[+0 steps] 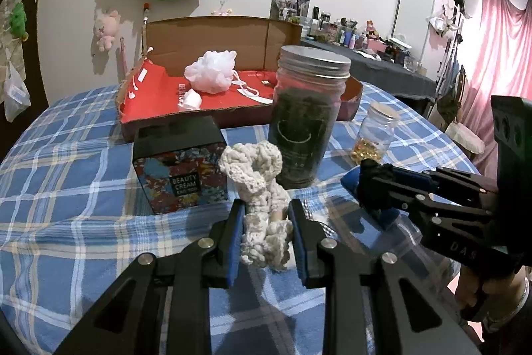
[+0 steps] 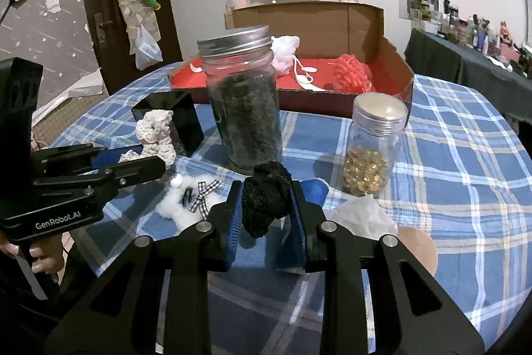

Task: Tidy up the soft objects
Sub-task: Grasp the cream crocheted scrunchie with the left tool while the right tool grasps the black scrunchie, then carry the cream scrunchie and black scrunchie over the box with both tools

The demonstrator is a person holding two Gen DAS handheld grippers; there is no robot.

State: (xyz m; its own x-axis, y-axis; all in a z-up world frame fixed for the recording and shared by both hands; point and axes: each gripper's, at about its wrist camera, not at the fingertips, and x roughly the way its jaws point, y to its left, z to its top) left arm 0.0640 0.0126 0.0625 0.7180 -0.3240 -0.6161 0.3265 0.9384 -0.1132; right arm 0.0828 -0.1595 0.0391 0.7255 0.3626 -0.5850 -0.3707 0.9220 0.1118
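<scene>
Blue-checked table (image 1: 66, 188) carries the red-lined cardboard box (image 2: 392, 55), likely the drop spot. The left claw (image 1: 266, 222) pinches a cream crocheted piece (image 1: 259, 188); the right claw (image 2: 266, 205) pinches a black knitted piece (image 2: 266, 195). Both seem mid-carry; next, clear the tall jar (image 2: 242, 98) and release inside the box.

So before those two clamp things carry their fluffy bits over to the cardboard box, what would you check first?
1. Left gripper fingers closed on the cream crochet piece: ok.
2. Right gripper fingers closed on the black knitted piece: ok.
3. Free room on the red lining of the cardboard box: ok, beside the white mesh puff and the red knitted item.
4. Path ahead: not ok, the tall jar stands between the grippers and the box.
5. Small jar near the right gripper's path: cannot tell whether it will be cleared.
</scene>
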